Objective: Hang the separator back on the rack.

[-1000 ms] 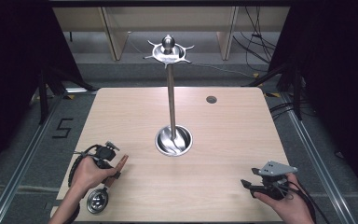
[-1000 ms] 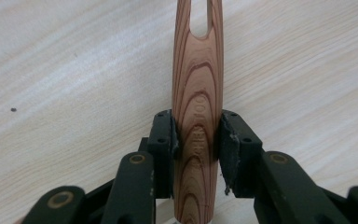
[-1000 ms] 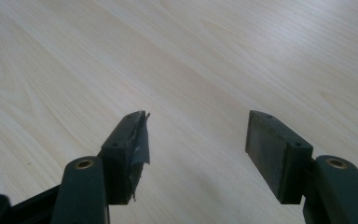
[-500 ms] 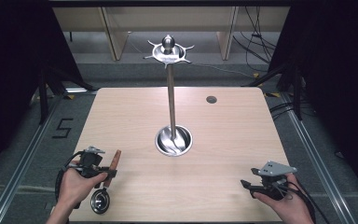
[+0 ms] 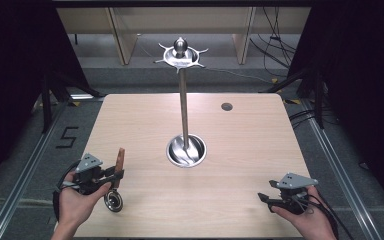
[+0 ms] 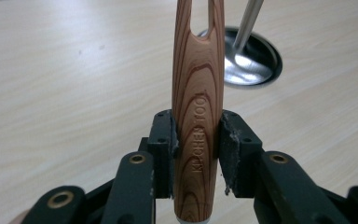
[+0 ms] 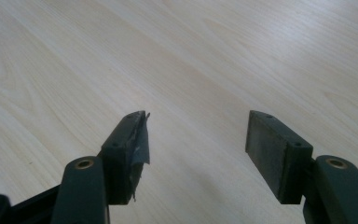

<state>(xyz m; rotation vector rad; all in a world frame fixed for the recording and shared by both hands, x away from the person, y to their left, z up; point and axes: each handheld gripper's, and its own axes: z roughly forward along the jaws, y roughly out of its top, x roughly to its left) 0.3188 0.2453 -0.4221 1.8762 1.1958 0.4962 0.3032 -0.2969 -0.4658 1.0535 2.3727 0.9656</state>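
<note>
A pale wooden table (image 5: 145, 125) bore a steel rack (image 5: 184, 107). Near its front left corner the left gripper (image 5: 111, 176) held a wood-handled ladle (image 5: 116, 185). In the left gripper view, both pads clamped that handle (image 6: 198, 116). In the right gripper view, the right gripper (image 7: 196, 144) gaped wide over bare wood.

1. I see the stand (image 5: 184, 112) rising from its base dish (image 5: 186, 151) at the middle of the counter (image 5: 260, 150).
2. My left gripper (image 5: 114, 176) sits at the near left edge, its fingers (image 6: 164, 140) either side of the ladle's handle (image 6: 198, 116).
3. The ladle's bowl (image 5: 113, 201) lies nearer me than the handle.
4. My right gripper (image 5: 264, 199) sits at the near right edge, well apart from the stand.
</note>
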